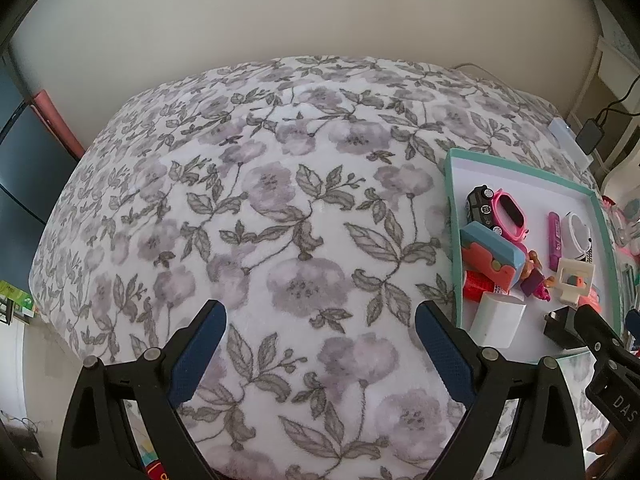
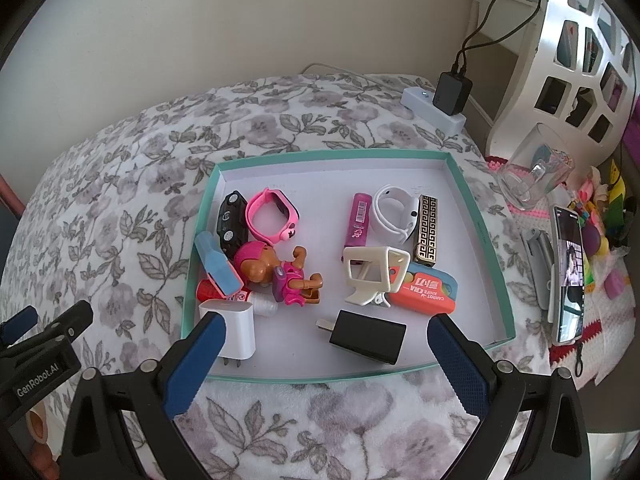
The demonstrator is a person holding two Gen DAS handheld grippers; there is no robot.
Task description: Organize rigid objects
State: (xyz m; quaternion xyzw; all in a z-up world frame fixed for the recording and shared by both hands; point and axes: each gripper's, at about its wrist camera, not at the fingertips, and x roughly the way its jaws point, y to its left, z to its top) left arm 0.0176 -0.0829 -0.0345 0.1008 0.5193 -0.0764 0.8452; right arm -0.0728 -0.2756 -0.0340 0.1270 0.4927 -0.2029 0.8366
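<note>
1. Floral blanket point(image 2: 120, 216) covers one bed beneath everything.
2. One teal-rimmed tray point(image 2: 480, 216) lies on it, holding the clutter.
3. Two grippers: the right gripper point(image 2: 324, 364) hangs spread and empty over the tray's near edge; the left gripper point(image 1: 320, 354), likewise spread and empty, is over bare blanket left of the tray.
4. Two chargers: one white charger point(image 2: 236, 326), one black charger point(image 2: 368, 338).
5. Two watches: one pink watch point(image 2: 272, 216), one white watch point(image 2: 394, 212).
6. One doll point(image 2: 280, 272), one toy car point(image 2: 232, 220).
</note>
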